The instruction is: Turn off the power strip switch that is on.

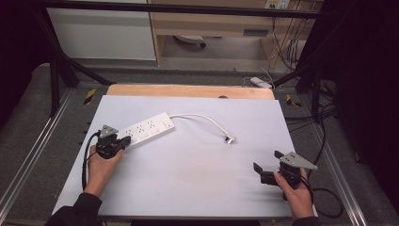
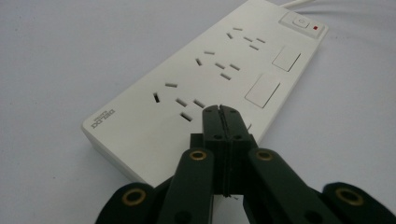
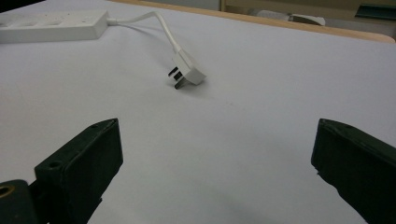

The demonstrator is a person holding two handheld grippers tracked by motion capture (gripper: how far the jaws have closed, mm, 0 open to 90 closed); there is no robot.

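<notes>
White power strip [image 1: 145, 129]: I see it lying flat on the pale sheet, at about 10 o'clock from the table's middle, its long axis running from 8 o'clock up to 2 o'clock.
Cord [image 1: 200, 117]: white, leaves the strip's 2 o'clock end and curves over towards 4 o'clock.
Plug [image 3: 187, 70]: white, lies on the sheet at the cord's end, just right of the table's middle, prongs showing, well apart from both tools.
Left gripper [image 2: 223, 114]: my jaws are pressed together with nothing between them, tips over the strip's near end, by its first socket; I cannot tell whether they touch it.
Right gripper [image 1: 266, 165]: at 4 o'clock on the table, jaws spread wide and empty, pointing at the plug.
Table [image 1: 188, 91]: wooden edge shows at 12 o'clock beyond the sheet.
</notes>
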